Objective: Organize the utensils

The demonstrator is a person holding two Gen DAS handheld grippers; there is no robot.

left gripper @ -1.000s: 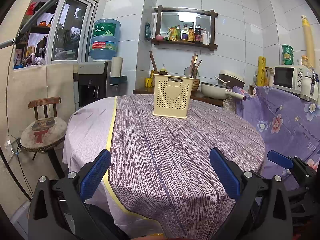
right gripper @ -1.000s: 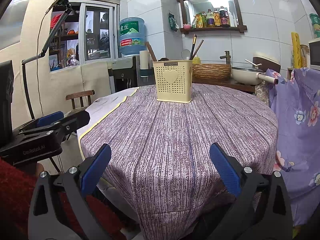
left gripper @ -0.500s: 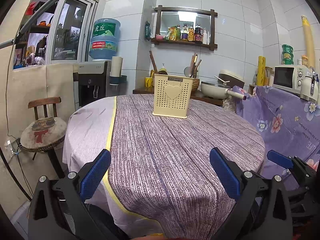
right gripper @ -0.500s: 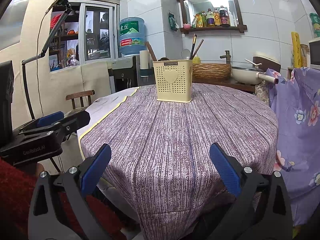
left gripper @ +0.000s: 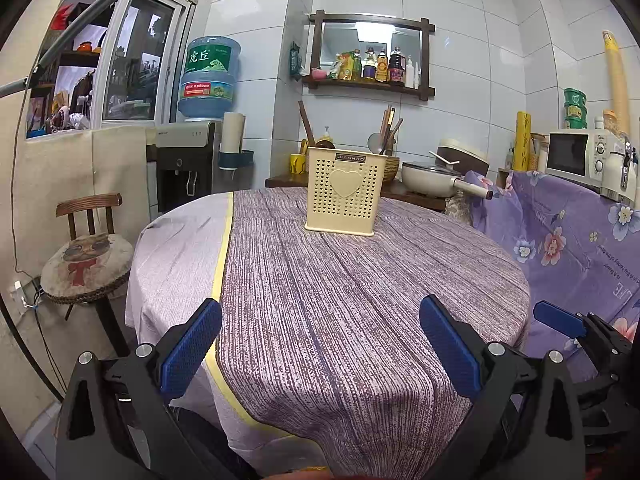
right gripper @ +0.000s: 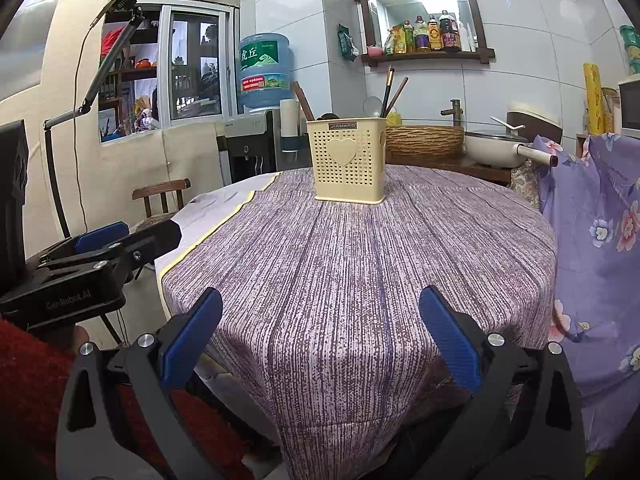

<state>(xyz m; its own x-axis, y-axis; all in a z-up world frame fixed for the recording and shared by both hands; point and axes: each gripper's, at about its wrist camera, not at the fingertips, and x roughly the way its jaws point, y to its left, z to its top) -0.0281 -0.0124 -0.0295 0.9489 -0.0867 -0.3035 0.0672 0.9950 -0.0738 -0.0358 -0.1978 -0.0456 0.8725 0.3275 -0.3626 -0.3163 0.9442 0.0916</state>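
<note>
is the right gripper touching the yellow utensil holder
Apart. In the right wrist view, the right gripper hangs open at the table's near edge, with bare tablecloth between it and the utensil holder.

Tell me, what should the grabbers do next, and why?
Probably ease both forward toward the yellow basket. The left gripper and right gripper are open and empty, back at the table edge, and the utensils already stand in the basket.

The left gripper [left gripper: 320,344] has black angular plastic arms with silver screw heads; its fingers [left gripper: 191,347] carry blue ribbed pads; the right gripper [right gripper: 320,336] looks the same; in the right wrist view the left one's black body bears grey "GenRobot.AI" lettering; a red knitted sleeve [right gripper: 28,392] shows near left.
</note>
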